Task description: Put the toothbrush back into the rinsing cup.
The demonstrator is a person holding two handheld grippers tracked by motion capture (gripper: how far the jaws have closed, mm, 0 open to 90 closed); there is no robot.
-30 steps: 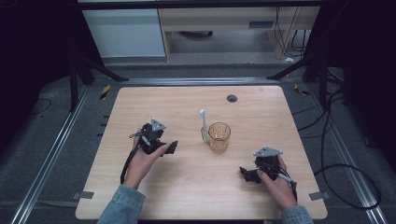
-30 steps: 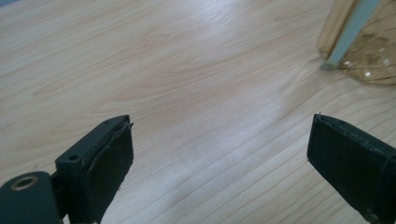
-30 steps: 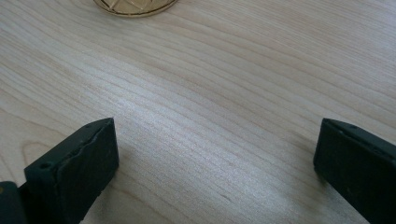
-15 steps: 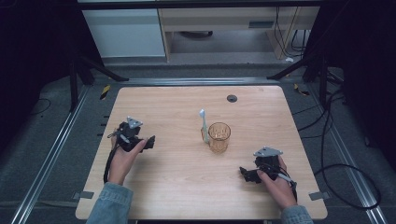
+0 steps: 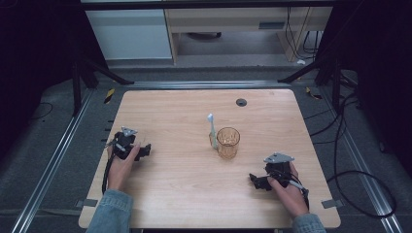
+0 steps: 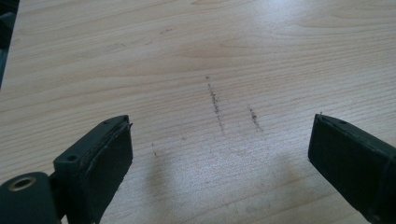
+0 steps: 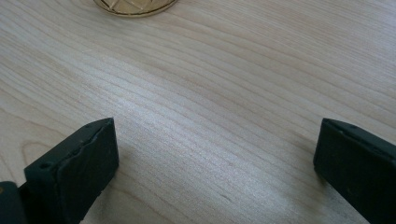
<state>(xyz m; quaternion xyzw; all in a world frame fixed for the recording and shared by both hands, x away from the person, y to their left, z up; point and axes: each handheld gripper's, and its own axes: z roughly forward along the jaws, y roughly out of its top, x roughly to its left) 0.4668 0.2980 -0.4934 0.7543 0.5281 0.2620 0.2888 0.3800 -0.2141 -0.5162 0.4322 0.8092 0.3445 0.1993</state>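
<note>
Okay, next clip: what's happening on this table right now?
A person sits at a wooden table with a two-jaw gripper in each hand. Both the left gripper and the right gripper rest low near the table's front, jaws open and holding nothing. In the middle stands an amber glass cup with a white toothbrush right beside it, leaning against its side. Neither gripper touches them; the right one is nearer, and the cup's base shows in the right gripper view.

The high view looks forward and down from the six o'clock side over the whole table (image 5: pixel 184 116). Each gripper view sits low, close over the wood. The right gripper view shares the cup (image 7: pixel 133 7) at twelve o'clock.
</note>
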